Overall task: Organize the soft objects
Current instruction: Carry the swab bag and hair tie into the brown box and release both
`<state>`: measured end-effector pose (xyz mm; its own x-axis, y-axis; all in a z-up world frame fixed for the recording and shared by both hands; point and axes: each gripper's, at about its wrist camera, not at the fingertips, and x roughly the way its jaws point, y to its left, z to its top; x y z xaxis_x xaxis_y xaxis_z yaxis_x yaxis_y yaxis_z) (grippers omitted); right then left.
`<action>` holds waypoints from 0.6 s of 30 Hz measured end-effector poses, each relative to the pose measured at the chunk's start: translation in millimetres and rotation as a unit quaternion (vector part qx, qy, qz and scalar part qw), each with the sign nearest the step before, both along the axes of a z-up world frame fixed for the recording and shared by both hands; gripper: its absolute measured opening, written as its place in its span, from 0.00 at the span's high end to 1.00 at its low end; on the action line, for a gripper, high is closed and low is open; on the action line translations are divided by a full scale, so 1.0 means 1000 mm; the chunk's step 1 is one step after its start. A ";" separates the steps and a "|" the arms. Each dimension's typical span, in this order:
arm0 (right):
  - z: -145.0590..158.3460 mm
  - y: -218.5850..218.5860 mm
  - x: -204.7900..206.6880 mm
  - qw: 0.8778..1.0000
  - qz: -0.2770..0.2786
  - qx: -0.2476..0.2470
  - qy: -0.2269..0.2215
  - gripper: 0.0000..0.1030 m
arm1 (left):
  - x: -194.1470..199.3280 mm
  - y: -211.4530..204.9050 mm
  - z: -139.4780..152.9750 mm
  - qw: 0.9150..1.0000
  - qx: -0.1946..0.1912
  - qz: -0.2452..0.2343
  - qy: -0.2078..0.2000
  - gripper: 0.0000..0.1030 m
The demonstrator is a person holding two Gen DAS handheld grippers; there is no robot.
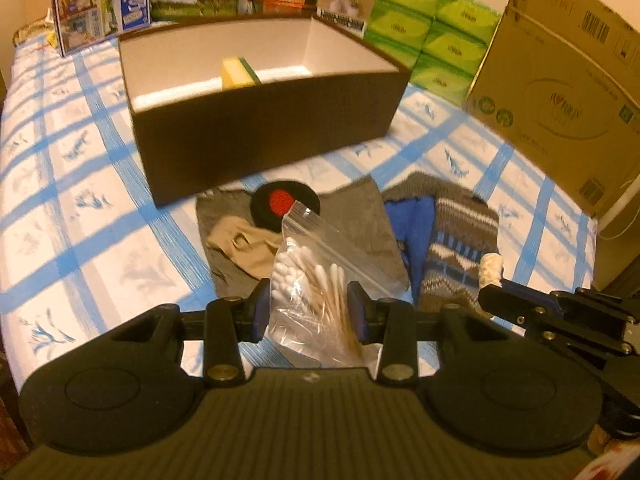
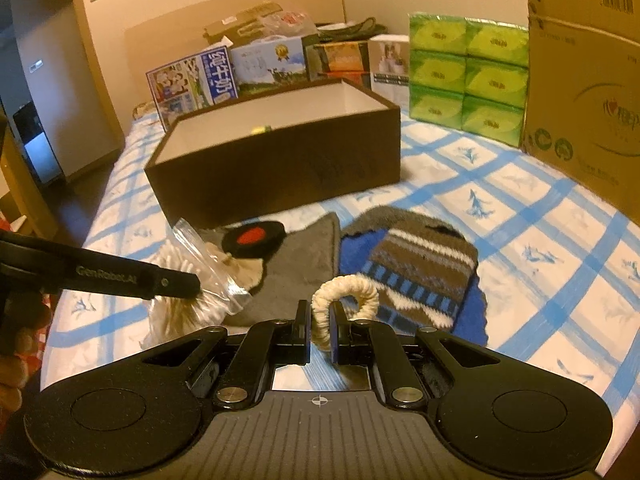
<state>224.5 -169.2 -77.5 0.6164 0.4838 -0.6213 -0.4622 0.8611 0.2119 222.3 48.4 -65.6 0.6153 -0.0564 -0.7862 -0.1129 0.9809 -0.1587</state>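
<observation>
Both grippers holding something over the bed.
Left gripper pinches the bag of cotton swabs; right gripper clamps a cream hair scrunchie.

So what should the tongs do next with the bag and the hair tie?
Probably carry both forward and drop them in the brown box. The left tongs already pinch the swab bag, the right tongs pinch the hair tie, and the box stands open just ahead with a sponge inside.
</observation>
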 end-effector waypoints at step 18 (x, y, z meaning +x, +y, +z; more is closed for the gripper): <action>0.053 0.038 0.021 0.996 0.053 0.025 -0.064 0.91 | 0.004 0.034 0.060 0.997 0.023 0.024 -0.068 0.65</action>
<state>245.9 -131.3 -25.0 0.6327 0.5790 -0.5143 -0.5761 0.7957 0.1871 226.7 82.7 -5.2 0.7175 0.0101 -0.6965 -0.1396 0.9817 -0.1297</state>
